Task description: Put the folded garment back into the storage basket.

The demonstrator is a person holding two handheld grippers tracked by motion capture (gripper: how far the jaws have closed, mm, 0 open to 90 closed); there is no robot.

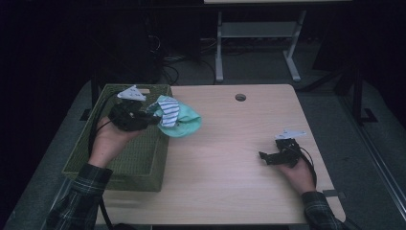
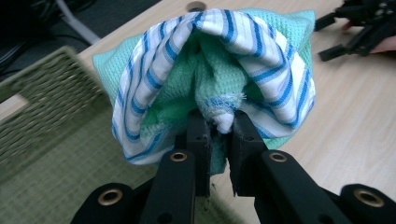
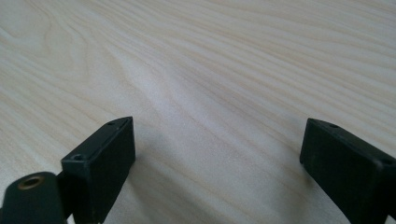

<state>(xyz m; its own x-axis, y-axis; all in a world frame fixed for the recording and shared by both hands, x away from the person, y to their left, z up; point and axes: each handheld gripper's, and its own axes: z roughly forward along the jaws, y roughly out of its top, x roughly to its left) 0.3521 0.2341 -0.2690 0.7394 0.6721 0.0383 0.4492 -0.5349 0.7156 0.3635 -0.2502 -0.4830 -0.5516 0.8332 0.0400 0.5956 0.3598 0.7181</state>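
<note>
The cloth (image 2: 210,70) is mint green in a waffle-like weave, with a white part crossed by blue stripes, some darker and some lighter. The basket (image 1: 139,165) is a woven olive green. The table (image 1: 230,163) is pale wood with a fine light grain and a small dark round hole. Both grippers, the left gripper (image 2: 218,126) and the right gripper (image 1: 264,156), are black, with brass-coloured rings at the joints and a pale grey plate on top. The sleeves (image 1: 79,196) are dark green plaid with thin light lines.
</note>
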